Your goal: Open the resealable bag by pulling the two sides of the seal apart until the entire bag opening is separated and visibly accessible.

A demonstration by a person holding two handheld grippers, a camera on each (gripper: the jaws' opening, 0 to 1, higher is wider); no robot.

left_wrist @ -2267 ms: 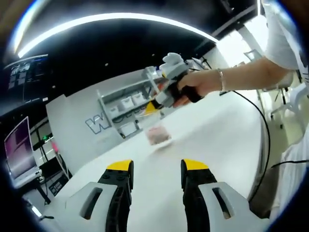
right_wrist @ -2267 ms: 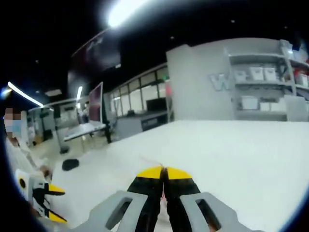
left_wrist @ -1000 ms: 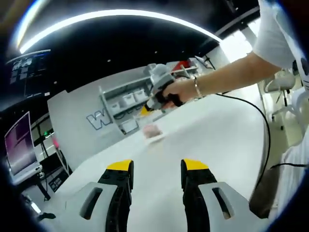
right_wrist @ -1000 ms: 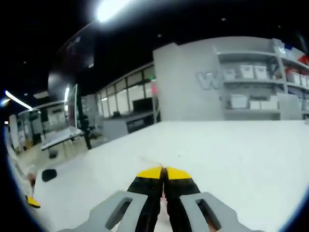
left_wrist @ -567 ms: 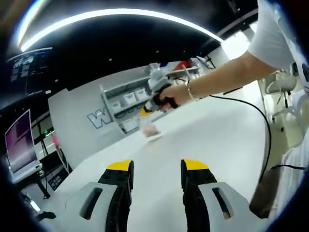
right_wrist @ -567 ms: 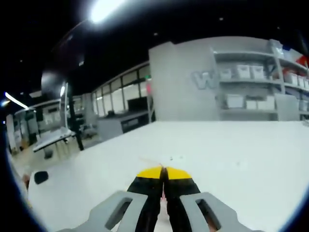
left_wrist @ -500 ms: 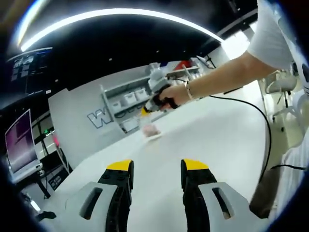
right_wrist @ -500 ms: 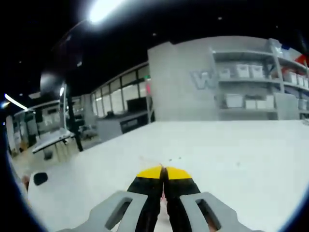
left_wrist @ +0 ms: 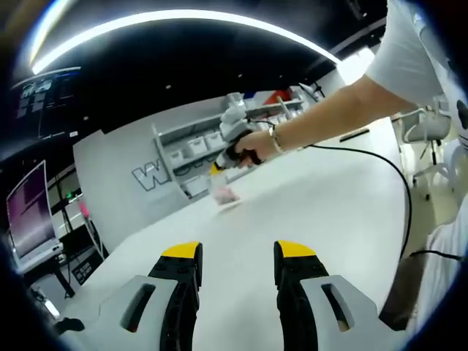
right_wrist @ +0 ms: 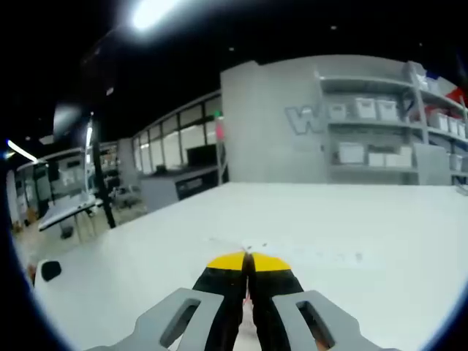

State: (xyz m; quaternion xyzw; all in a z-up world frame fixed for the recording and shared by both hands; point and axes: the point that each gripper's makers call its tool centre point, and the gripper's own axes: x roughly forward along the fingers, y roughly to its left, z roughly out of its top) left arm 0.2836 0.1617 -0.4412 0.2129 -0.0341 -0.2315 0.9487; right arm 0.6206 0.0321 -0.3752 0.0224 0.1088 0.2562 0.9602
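Left gripper view: the left gripper hovers low over the near part of the white tabletop, its yellow-tipped jaws spread with nothing between them. Toward the far edge of the tabletop, the right gripper is held in a hand and reaches down to the resealable bag, a small clear pouch with pinkish contents that rests on or just above the surface (contact with the tabletop cannot be resolved at this size). A black cable trails from that hand across the tabletop. Grey shelving stands beyond the far edge.

Right gripper view: the right gripper has its jaws pressed together, pinching a thin strip of clear film at the tips; judged to be one side of the bag's seal.

Progress: only one side of the seal appears held. The left gripper is well apart from the bag and has not taken the opposite side. No separated opening is visible, so the pulling-apart step appears to remain entirely to be done.
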